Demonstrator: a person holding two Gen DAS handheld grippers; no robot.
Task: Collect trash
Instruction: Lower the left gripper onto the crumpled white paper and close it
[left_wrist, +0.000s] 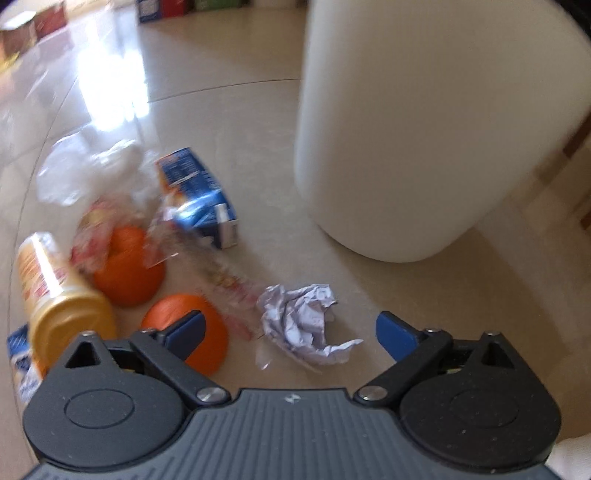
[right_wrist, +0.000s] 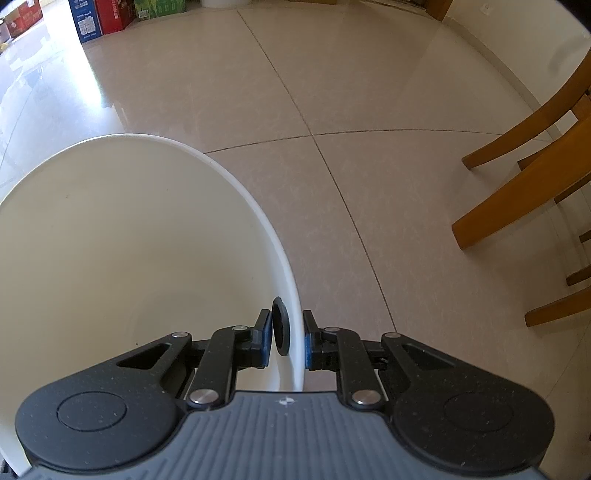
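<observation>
bin: 1 | paper ball: 1 | orange pieces: 2 | yellow bottle: 1

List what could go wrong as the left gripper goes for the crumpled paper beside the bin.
1. The crumpled paper lies nearer one finger of the open left gripper, so closing may nudge it aside rather than catch it.
2. The clear wrapper touches the paper and the orange peel sits under the other finger; either might get pinched too.
3. The right gripper clamps only the white bin rim, which might slip or tilt.
</observation>
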